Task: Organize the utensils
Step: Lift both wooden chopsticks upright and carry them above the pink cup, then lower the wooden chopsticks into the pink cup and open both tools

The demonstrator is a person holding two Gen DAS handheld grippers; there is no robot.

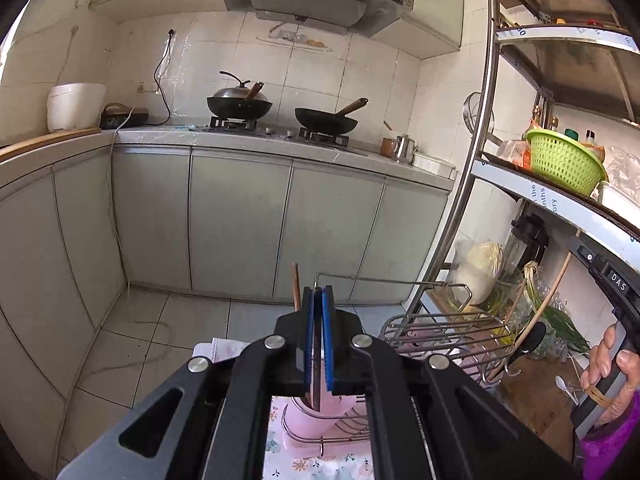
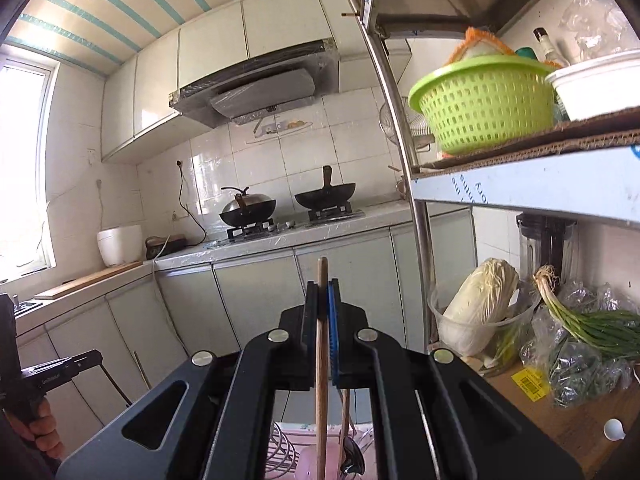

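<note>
Left hand-held gripper (image 1: 319, 294), bottom centre of the left wrist view: blue pads pressed nearly together, clamped on a thin dark utensil (image 1: 317, 376) whose kind cannot be told. Behind the tips, a pair of brown chopsticks (image 1: 296, 285) standing upright. Below the jaws, a pink holder (image 1: 320, 416) inside a wire rack (image 1: 444, 330), on a flowered cloth (image 1: 316, 464). At lower right, a hand (image 1: 612, 368) in a purple sleeve gripping the handle of the other tool; nearby, a white spoon (image 1: 565, 388) lying on a brown board.

Right hand-held gripper (image 2: 323, 294), bottom centre of the right wrist view: jaws narrow, closed on a long wooden handle (image 2: 322, 360) running upright between the pads, top end poking above the tips, lower end reaching down toward the pink holder (image 2: 308, 460). Just right of it, a dark ladle (image 2: 352, 460) hanging low. At lower left, the other hand (image 2: 42, 428) on its tool.

Further out, in the middle of both views: a grey counter (image 2: 280, 242) with two black woks (image 2: 326, 196) on a stove, a white rice cooker (image 2: 120, 245) to the left. On the right, a metal shelf (image 2: 520, 188) carrying a green basket (image 2: 484, 104); below it a cabbage (image 2: 480, 304) in a clear bowl and green onions (image 2: 592, 326).
</note>
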